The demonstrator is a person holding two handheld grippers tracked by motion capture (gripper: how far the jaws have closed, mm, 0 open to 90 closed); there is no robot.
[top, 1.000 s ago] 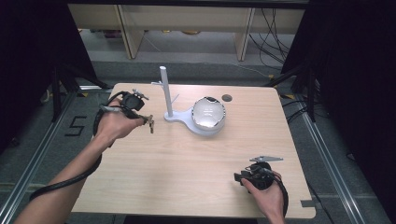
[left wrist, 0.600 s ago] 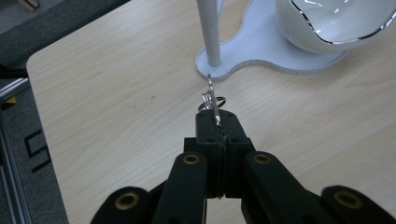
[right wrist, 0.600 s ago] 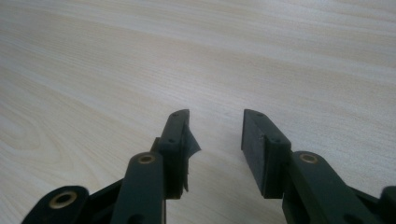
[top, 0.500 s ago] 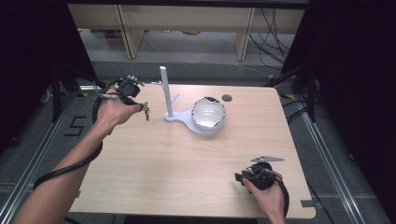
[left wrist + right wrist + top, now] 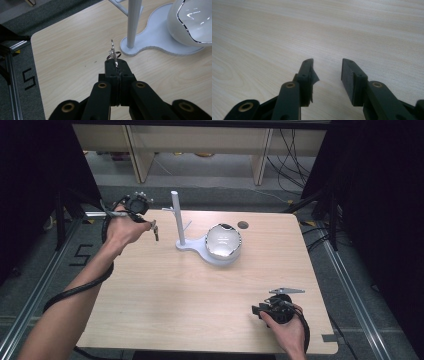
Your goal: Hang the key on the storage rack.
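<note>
The left gripper [image 5: 115, 65], clamped on a small keyring [image 5: 113, 53] whose metal piece stands upright, hangs just left of the white stand's post [image 5: 132, 23], the nearer hand, while the right gripper [image 5: 327, 70] rests parted on the worktop [image 5: 165, 290], well away.

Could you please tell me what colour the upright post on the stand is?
The post is plain white, like its flat base; the left gripper view shows it best.

I worked in what looked like a lab recording booth: a bare wooden table [image 5: 200, 290] on an aluminium frame [image 5: 30, 305], black curtains [image 5: 35, 180] at both sides, loose cables [image 5: 295, 150] on the grey floor beyond.
</note>
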